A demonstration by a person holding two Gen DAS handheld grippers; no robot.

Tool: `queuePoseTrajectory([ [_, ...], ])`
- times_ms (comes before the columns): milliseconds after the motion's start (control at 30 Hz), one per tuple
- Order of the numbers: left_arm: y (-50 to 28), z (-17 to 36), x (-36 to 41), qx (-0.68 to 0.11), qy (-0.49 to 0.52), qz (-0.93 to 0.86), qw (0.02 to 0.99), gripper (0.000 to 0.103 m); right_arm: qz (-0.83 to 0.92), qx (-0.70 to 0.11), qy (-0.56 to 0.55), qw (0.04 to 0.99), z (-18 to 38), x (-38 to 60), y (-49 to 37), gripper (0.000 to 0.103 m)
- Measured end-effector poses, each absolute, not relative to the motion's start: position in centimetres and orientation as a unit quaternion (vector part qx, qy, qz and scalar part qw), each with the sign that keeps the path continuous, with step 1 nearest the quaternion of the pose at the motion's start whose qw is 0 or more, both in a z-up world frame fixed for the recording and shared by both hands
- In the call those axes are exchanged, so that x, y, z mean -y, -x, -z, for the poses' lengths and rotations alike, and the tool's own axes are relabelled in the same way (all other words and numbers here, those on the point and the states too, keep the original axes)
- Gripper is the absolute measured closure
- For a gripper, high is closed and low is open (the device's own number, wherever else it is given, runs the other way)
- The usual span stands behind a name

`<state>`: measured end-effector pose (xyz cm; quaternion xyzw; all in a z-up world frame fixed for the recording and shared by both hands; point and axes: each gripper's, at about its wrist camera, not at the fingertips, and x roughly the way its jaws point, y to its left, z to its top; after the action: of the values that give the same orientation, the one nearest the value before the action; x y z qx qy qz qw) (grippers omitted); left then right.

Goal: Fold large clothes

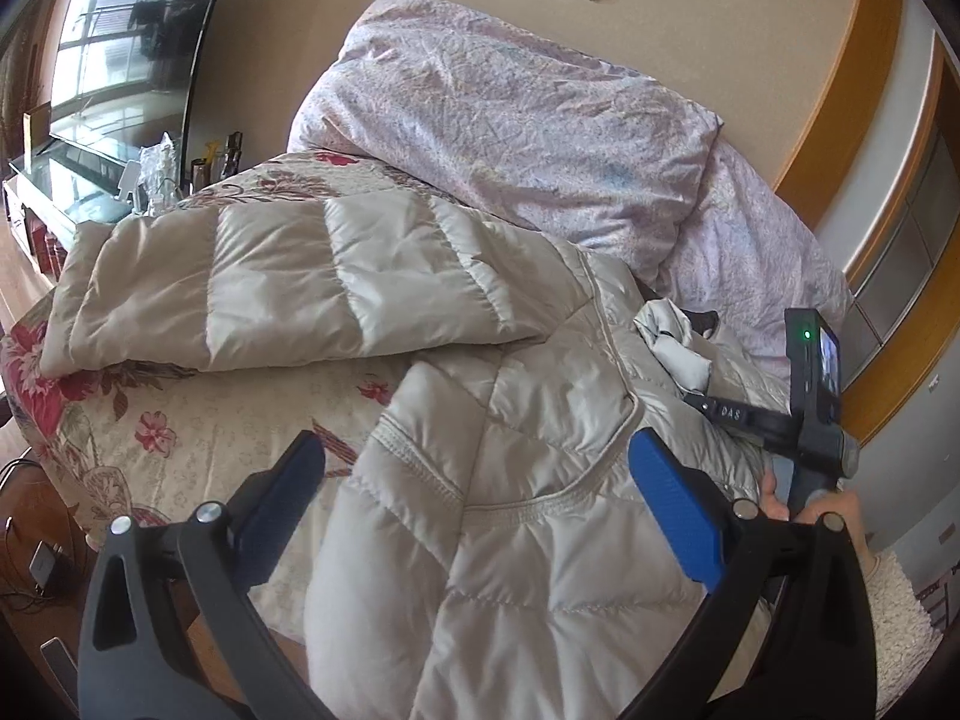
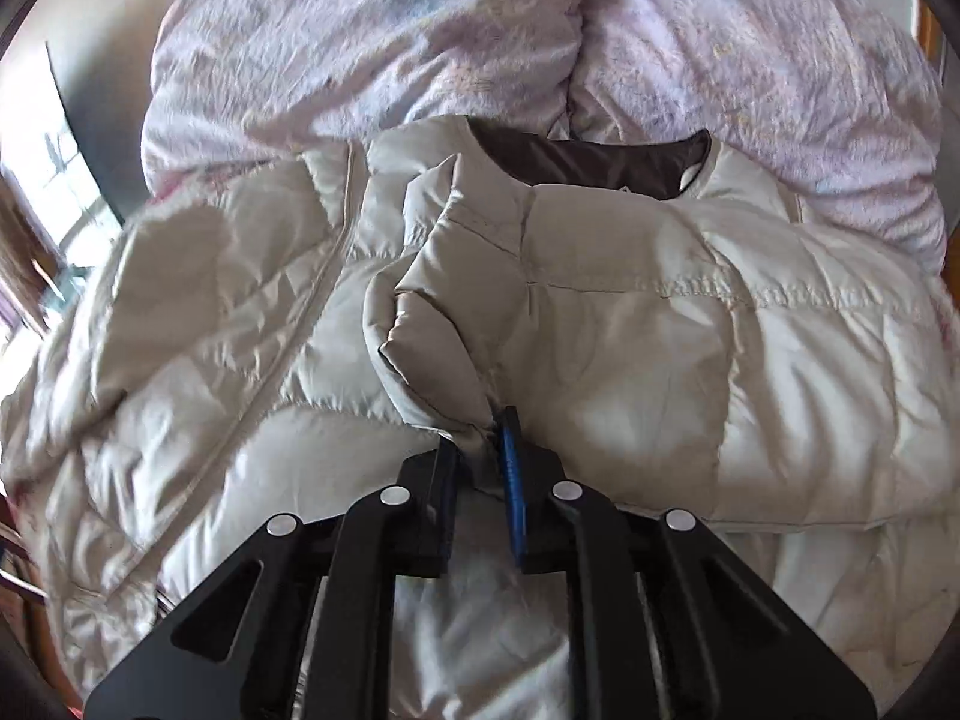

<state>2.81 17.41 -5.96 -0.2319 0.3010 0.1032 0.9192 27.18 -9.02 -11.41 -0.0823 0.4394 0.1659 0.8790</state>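
A cream quilted down jacket (image 1: 480,420) lies on a floral bed, one sleeve (image 1: 288,276) stretched out to the left. My left gripper (image 1: 480,480) is open, its blue-padded fingers (image 1: 678,510) standing wide on either side of the jacket's body, above it. In the right wrist view the jacket (image 2: 600,300) fills the frame, its dark-lined collar (image 2: 588,162) at the far side. My right gripper (image 2: 480,432) is shut on a pinched fold of the jacket near the collar. The right gripper's body and the hand holding it also show in the left wrist view (image 1: 810,408).
A lilac crumpled duvet (image 1: 510,108) is piled behind the jacket against the wall; it also shows in the right wrist view (image 2: 420,30). The floral bedspread (image 1: 180,420) ends at the left. A TV (image 1: 120,42) and a cluttered stand (image 1: 72,198) stand beyond. Cables lie on the floor (image 1: 36,570).
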Motion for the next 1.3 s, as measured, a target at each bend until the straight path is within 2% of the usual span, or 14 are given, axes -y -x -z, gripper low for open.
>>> queuePoseTrajectory([
  [33,-2.8,5.9,-17.7,-0.3,0.232,-0.108,0.919,0.003,-0.172,-0.436,0.101,0.878,11.3,8.7,-26.5,0.067],
  [67,-2.8,5.9,-18.2,-0.298,0.234,-0.112,0.919,0.003,-0.183,-0.434,0.107,0.876,10.9,8.6,-25.9,0.053],
  [100,-2.7,5.9,-18.6,-0.295,0.237,-0.118,0.918,0.003,-0.194,-0.433,0.102,0.874,10.4,8.8,-25.4,0.046],
  [133,-2.6,5.9,-19.0,-0.291,0.241,-0.123,0.918,0.003,-0.21,-0.433,0.086,0.872,9.7,9.3,-25.0,0.045],
  [233,-1.9,6.0,-20.4,-0.279,0.258,-0.135,0.915,0.003,-0.214,-0.416,0.018,0.884,7.6,11.9,-25.2,0.045],
  [333,-1.4,6.5,-21.7,-0.277,0.279,-0.156,0.906,0.003,-0.129,-0.388,-0.004,0.912,6.5,15.2,-27.0,0.045],
  [433,-1.3,7.0,-22.7,-0.286,0.287,-0.168,0.899,0.003,-0.049,-0.396,0.017,0.917,8.0,16.7,-29.6,0.045],
  [533,-1.3,7.4,-23.6,-0.295,0.292,-0.183,0.891,0.003,-0.023,-0.448,0.048,0.893,11.7,16.0,-31.7,0.043],
  [633,-1.2,7.9,-24.7,-0.303,0.31,-0.194,0.88,0.003,0.009,-0.423,0.114,0.899,13.6,14.1,-31.5,0.042],
  [800,-1.5,9.0,-26.7,-0.312,0.355,-0.202,0.858,0.003,0.018,-0.408,0.117,0.905,14.0,14.0,-30.9,0.042],
  [933,-2.4,10.0,-27.8,-0.329,0.391,-0.192,0.838,0.011,0.017,-0.403,0.114,0.908,14.1,14.2,-30.9,0.041],
  [1200,-3.6,10.9,-30.7,-0.338,0.414,-0.235,0.812,0.018,0.013,-0.404,0.103,0.909,14.0,14.4,-31.0,0.04],
  [1300,-4.1,11.1,-31.9,-0.342,0.419,-0.245,0.805,0.026,0.012,-0.404,0.098,0.909,14.0,14.5,-31.0,0.04],
])
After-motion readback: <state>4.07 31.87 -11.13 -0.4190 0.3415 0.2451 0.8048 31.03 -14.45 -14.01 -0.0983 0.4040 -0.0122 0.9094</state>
